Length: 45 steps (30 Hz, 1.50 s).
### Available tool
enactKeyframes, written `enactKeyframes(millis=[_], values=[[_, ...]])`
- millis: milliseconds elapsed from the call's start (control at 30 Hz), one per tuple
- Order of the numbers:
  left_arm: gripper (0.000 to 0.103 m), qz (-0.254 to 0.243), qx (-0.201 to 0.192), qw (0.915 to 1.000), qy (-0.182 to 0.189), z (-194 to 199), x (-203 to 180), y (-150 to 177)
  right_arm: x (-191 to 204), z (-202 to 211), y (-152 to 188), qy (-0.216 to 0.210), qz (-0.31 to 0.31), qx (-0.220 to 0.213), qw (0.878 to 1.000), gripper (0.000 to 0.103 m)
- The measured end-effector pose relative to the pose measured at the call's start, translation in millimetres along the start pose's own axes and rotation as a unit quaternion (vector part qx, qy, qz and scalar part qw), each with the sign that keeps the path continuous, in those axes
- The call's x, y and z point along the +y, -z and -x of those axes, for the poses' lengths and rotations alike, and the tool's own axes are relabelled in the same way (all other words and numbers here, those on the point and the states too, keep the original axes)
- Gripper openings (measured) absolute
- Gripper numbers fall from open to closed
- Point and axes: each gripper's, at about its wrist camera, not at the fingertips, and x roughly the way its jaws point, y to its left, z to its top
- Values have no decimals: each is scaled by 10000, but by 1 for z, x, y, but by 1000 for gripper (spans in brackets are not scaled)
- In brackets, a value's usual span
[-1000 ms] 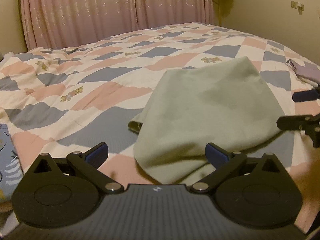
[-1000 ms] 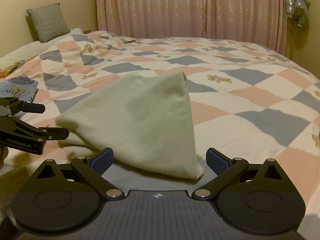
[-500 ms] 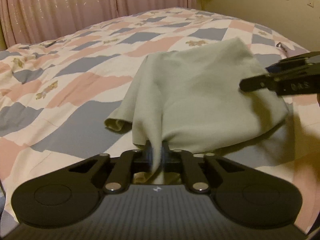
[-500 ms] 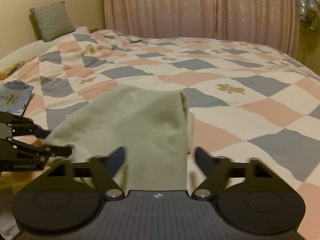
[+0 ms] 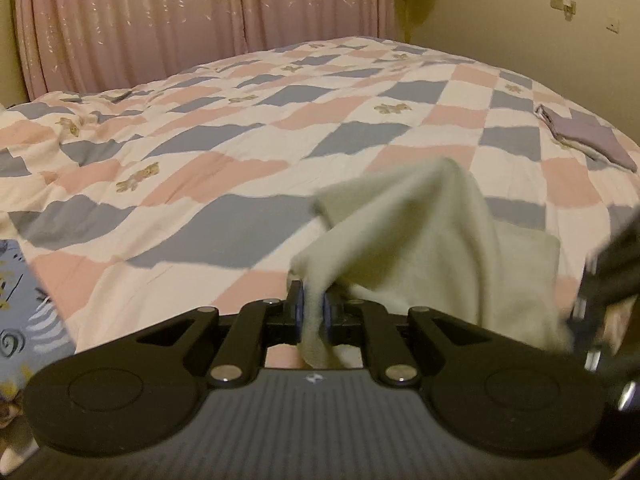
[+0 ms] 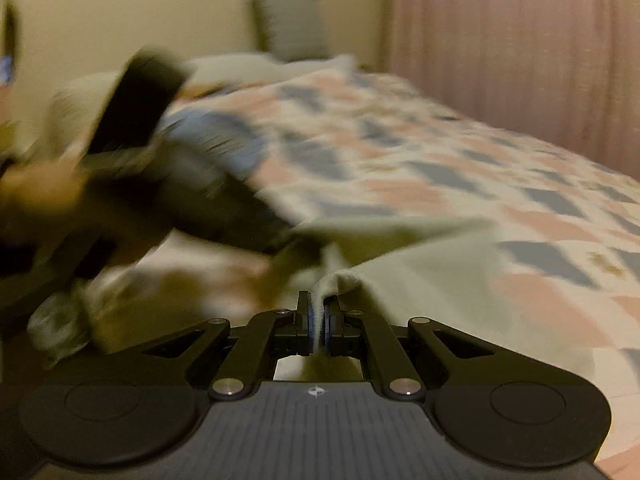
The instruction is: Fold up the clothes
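A pale green cloth (image 5: 432, 240) hangs bunched and lifted over the patchwork bedspread (image 5: 224, 152). My left gripper (image 5: 312, 312) is shut on its near edge, with fabric pinched between the blue pads. In the right wrist view my right gripper (image 6: 318, 322) is shut on another edge of the same cloth (image 6: 420, 264), which stretches away to the right. The other gripper and the hand holding it (image 6: 168, 184) appear blurred at the left of the right wrist view. At the right edge of the left wrist view, the right gripper (image 5: 612, 276) shows as a dark blur.
A folded purple garment (image 5: 588, 140) lies at the far right of the bed. A blue patterned cloth (image 5: 24, 312) lies at the near left. Pink curtains (image 5: 200, 20) hang behind the bed. A grey pillow (image 6: 288, 24) leans against the wall.
Both grippers went from open to shut on the green cloth's edges. The cloth has been lifted off the bed and pulled up, and the right gripper swung quickly to face left.
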Motion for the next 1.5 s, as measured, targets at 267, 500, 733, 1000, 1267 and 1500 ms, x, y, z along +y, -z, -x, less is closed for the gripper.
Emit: enactKeyframes(millis=[267, 500, 733, 1000, 1267, 1500], values=[[38, -130, -34, 9998, -134, 24, -9, 16, 25, 12, 45, -298, -488, 482, 9972, 34], [65, -696, -464, 9953, 497, 58, -65, 12, -16, 69, 65, 828, -1064, 53, 9909, 56], [49, -2344, -60, 9710, 466, 28, -146, 41, -76, 58, 89, 1434, -1790, 321, 9728, 69], [32, -1670, 74, 9830, 754, 33, -122, 39, -118, 38, 110, 952, -3556, -217, 9295, 29], [48, 39, -302, 9976, 616, 77, -33, 14, -66, 52, 46, 535, -2008, -889, 9741, 4], [56, 752, -411, 9939, 691, 110, 11, 13, 26, 23, 16, -161, -168, -696, 9973, 4]])
